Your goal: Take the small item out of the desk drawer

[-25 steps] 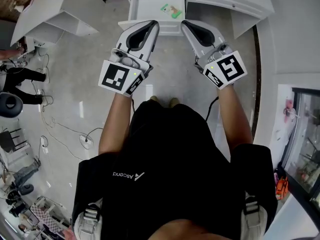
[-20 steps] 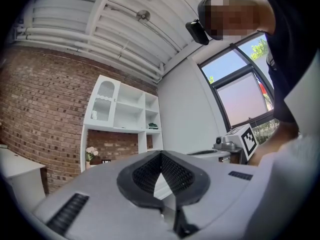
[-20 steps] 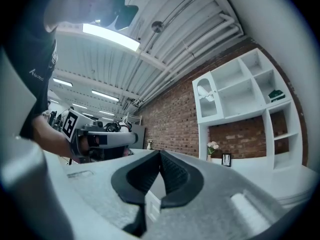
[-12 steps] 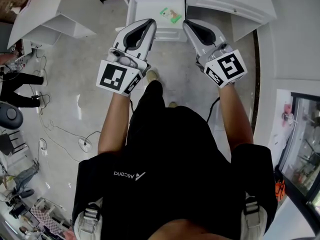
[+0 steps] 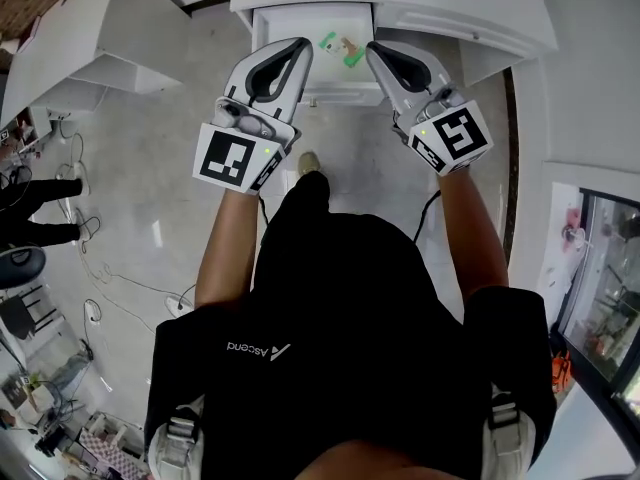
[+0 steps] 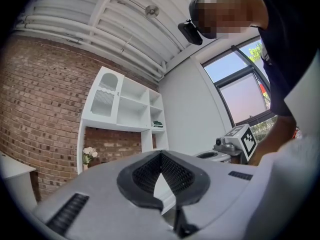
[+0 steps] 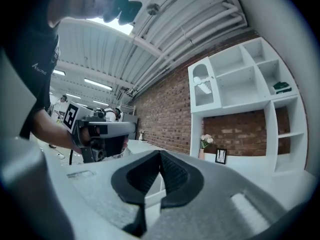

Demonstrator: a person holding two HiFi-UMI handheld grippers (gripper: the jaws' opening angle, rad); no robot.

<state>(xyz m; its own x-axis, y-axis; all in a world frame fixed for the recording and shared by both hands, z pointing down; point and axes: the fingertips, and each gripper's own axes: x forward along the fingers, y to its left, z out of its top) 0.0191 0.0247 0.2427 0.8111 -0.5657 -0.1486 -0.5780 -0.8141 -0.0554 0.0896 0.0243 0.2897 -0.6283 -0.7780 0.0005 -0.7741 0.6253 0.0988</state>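
The small item (image 5: pixel 341 46) is found in the open desk drawer (image 5: pixel 285 28) at the far side, and is now brought closer than a moment ago, between the tips of the left gripper (image 5: pixel 299 48) and right gripper (image 5: pixel 375 52). Both are clenched and empty, so nothing is grasped yet.

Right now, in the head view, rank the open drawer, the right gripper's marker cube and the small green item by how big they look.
1. Open drawer, largest.
2. Right marker cube; it sits nearer the camera, which makes it look bigger.
3. Small green item, clearly smallest.
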